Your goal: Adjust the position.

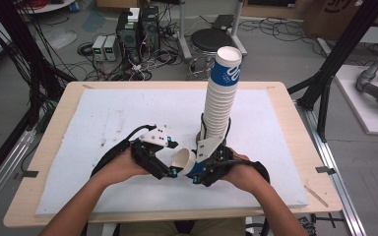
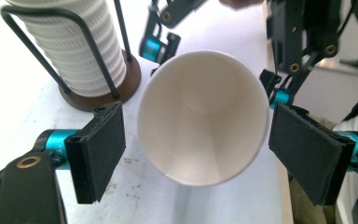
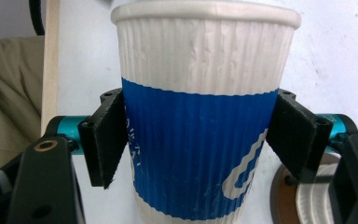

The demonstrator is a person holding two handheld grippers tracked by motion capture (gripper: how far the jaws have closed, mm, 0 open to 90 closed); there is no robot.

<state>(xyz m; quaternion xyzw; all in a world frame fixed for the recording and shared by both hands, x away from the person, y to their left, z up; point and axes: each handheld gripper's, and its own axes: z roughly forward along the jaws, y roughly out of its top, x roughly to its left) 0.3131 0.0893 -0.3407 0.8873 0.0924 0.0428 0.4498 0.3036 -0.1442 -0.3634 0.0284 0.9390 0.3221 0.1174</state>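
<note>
The right gripper (image 3: 200, 144) is closed on the blue band of a single paper cup (image 3: 205, 116); both pads press on its sides. This cup lies tilted, its mouth turned toward the left gripper (image 2: 196, 154), just in front of the tall stack of cups (image 1: 221, 98) that stands in a wire holder (image 2: 98, 60) on the bench (image 1: 128, 118). The left gripper is open: its pads stand on each side of the cup's rim and do not touch it. The step seems to be passing the cup from one gripper to the other. To do it well, the right gripper should keep a light squeeze, because the paper wall dents easily. The cup should also stay away from the stack, so that the stack is not pushed over.
</note>
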